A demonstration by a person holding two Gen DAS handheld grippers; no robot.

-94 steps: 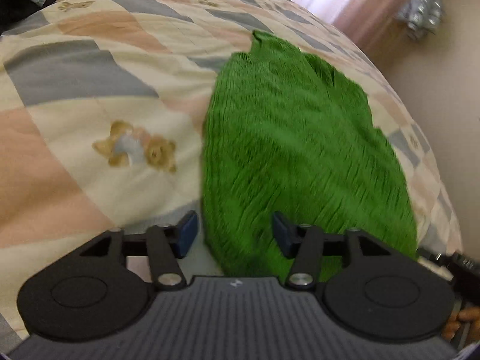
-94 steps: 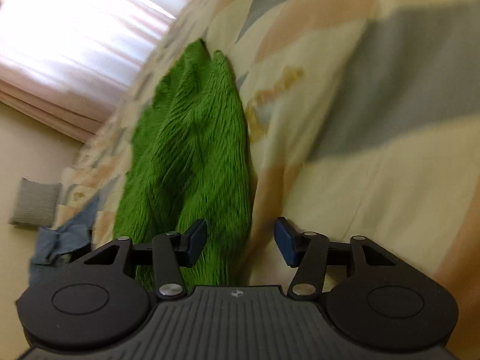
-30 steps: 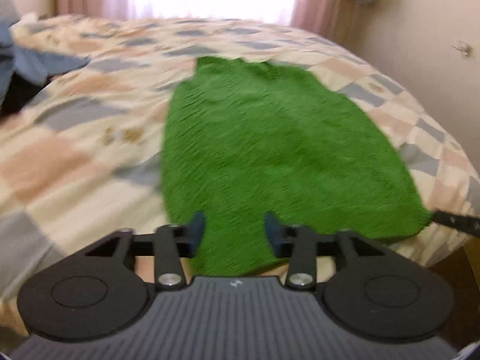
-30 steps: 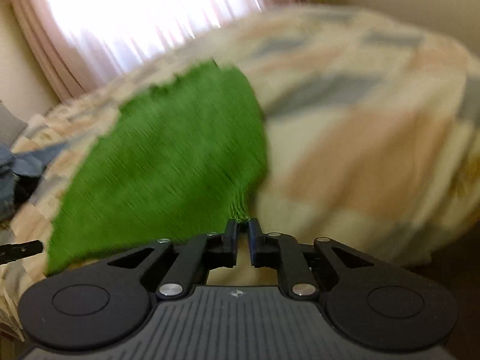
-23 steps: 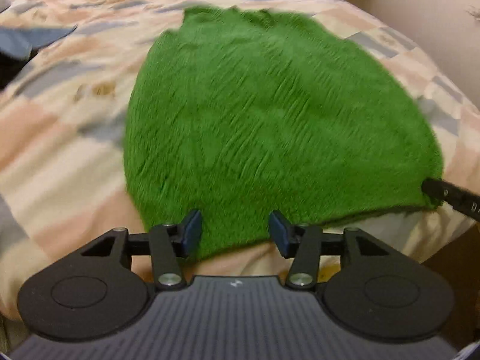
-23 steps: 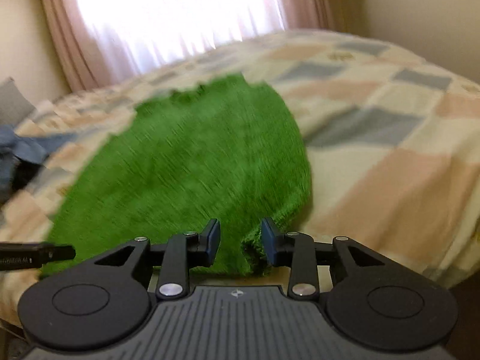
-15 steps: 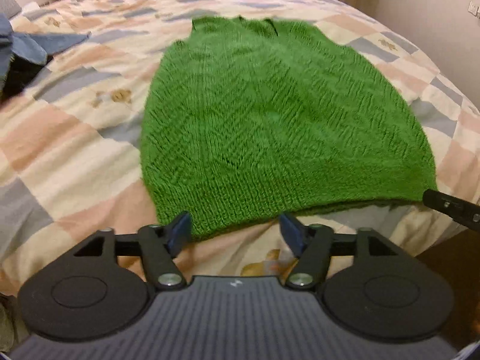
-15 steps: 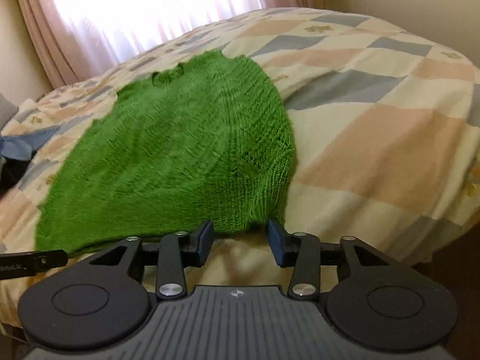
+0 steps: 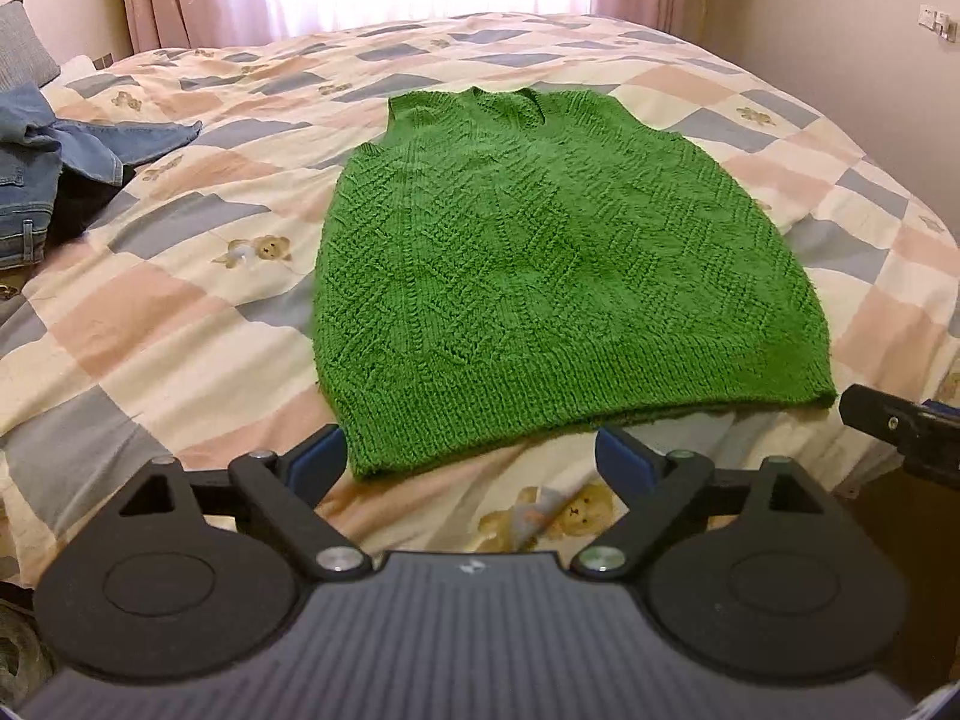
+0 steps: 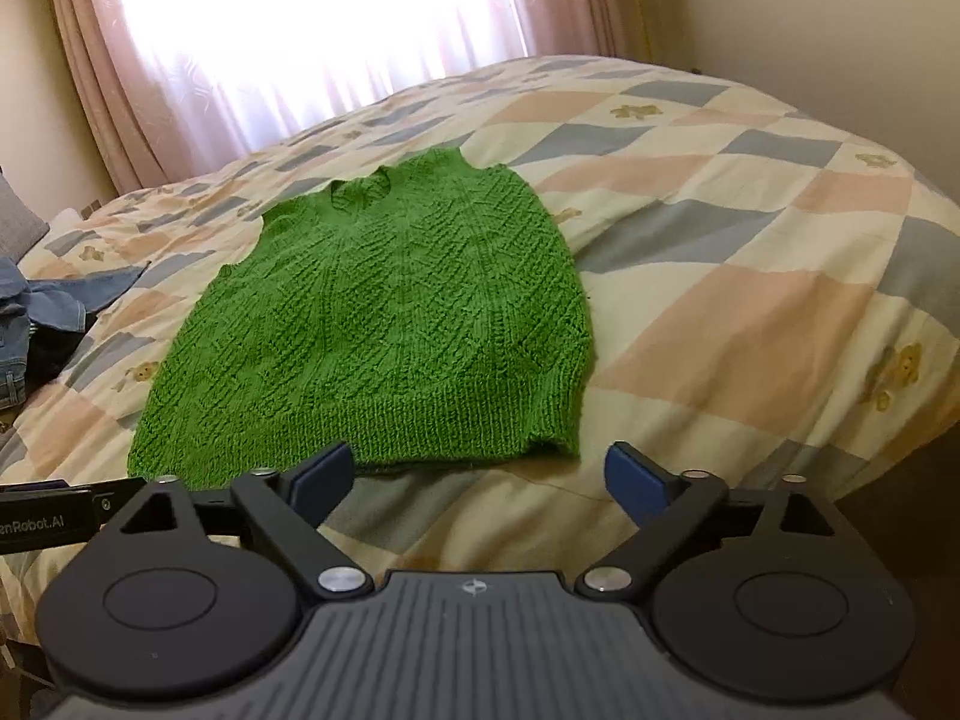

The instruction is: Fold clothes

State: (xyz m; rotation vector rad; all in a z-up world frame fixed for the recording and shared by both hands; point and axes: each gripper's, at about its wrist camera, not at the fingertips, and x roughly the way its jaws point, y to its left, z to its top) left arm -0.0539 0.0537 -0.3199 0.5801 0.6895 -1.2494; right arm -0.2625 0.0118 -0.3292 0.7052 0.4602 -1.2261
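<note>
A green knitted sleeveless vest (image 9: 540, 264) (image 10: 384, 336) lies flat on the checked bedspread, neck toward the window and hem toward me. My left gripper (image 9: 474, 465) hovers open just short of the hem's left corner, holding nothing. My right gripper (image 10: 480, 477) is open too, just short of the hem's right corner, and is empty. The right gripper's tip (image 9: 900, 423) shows at the right edge of the left wrist view. The left gripper's finger (image 10: 54, 516) shows at the left edge of the right wrist view.
A heap of blue denim clothes (image 9: 54, 168) (image 10: 30, 324) lies on the bed's left side beside a grey pillow (image 9: 21, 42). The bedspread (image 9: 150, 324) (image 10: 750, 312) drops off at the near and right edges. Pink curtains (image 10: 102, 78) hang behind.
The right gripper, shut on the hem a second ago, has let go and opened wide. Both grippers have pulled back from the hem, and the vest now lies spread flat.
</note>
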